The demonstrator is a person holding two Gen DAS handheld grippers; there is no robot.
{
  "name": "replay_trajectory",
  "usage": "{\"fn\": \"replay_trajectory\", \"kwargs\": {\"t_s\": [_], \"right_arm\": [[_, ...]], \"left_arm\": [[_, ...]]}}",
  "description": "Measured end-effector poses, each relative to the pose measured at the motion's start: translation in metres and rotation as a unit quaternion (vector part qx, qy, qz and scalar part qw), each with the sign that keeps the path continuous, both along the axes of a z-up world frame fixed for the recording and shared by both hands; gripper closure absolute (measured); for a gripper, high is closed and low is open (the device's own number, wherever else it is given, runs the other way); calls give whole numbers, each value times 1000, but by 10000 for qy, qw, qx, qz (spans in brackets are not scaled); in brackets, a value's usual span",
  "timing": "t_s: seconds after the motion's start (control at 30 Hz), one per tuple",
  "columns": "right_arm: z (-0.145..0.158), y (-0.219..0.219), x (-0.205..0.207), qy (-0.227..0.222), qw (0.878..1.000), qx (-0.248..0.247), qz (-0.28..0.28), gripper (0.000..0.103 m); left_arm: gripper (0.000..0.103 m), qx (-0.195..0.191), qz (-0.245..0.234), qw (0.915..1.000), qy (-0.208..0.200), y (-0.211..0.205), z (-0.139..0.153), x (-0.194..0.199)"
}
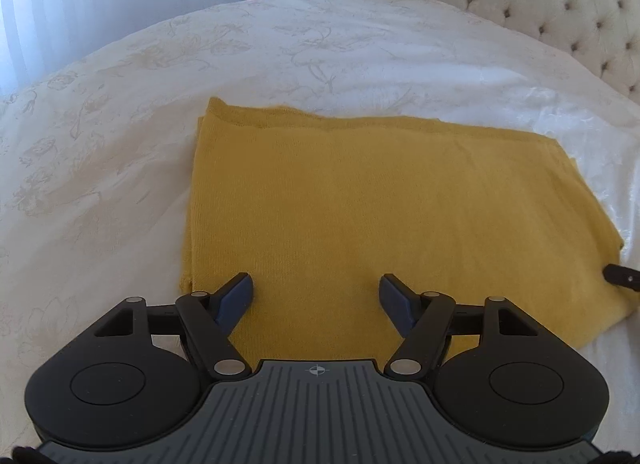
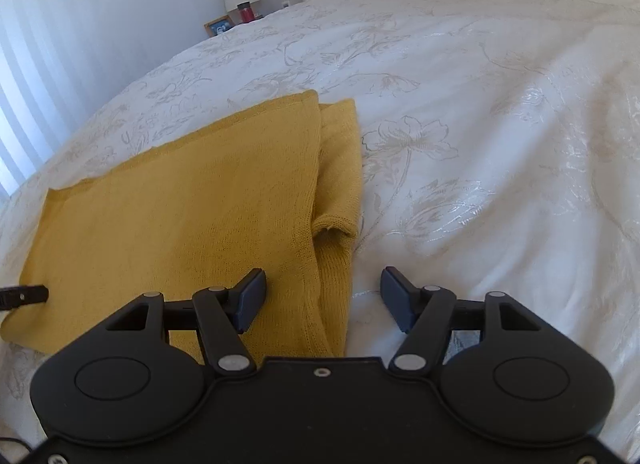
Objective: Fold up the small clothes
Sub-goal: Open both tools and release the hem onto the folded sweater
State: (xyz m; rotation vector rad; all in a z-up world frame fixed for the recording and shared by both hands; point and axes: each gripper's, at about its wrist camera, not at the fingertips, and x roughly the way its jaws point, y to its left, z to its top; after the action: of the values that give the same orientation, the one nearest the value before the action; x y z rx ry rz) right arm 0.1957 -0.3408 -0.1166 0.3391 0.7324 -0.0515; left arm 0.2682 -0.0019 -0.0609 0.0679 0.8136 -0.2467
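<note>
A white floral bedspread (image 1: 360,48) carries a folded mustard knit garment (image 1: 360,204), long axis running parallel to the near edge. The left gripper (image 1: 316,296) and right gripper (image 2: 323,296) hover over it, jaws apart, empty.

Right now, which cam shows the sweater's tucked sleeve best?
Right wrist: the tucked sleeve and its cuff show beside the folded yellow sweater. Left wrist shows only the sweater's flat top; the sleeve is hidden.

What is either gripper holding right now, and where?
Nothing. Left gripper and right gripper are open above the yellow garment.
</note>
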Motion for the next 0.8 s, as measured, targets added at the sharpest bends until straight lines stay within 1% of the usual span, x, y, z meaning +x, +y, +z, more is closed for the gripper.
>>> {"fn": "replay_trajectory", "kwargs": {"t_s": [0.13,0.2,0.3,0.4,0.47,0.57,0.67,0.7,0.8], "right_arm": [[-3,-4,-1,-53,9996,264,-74,32],[-2,-5,-1,-35,9996,273,-28,32],[-3,-6,-3,-56,9996,286,-3,32],[-3,-5,-2,-40,9996,271,3,32],[-2,-4,-2,-27,9997,246,14,32],[-2,-4,-2,-12,9997,222,46,32],[-2,-6,-2,-4,9995,302,53,32],[-2,-7,-3,-4,9994,352,47,32],[-2,-12,-3,-3,9987,506,27,32]], "left_arm": [[34,-133,-5,9999,-36,-25,11,19],[34,-218,42,9998,-17,-38,12,31],[34,-214,33,9998,16,-66,11,48],[34,-70,18,9999,77,-90,7,63],[34,104,19,9999,103,-106,1,71],[34,362,62,9990,273,-119,-13,80],[29,637,22,9976,277,-126,-26,81],[27,674,6,9974,245,-127,-28,80],[27,665,6,9976,213,-125,-27,77]]}}
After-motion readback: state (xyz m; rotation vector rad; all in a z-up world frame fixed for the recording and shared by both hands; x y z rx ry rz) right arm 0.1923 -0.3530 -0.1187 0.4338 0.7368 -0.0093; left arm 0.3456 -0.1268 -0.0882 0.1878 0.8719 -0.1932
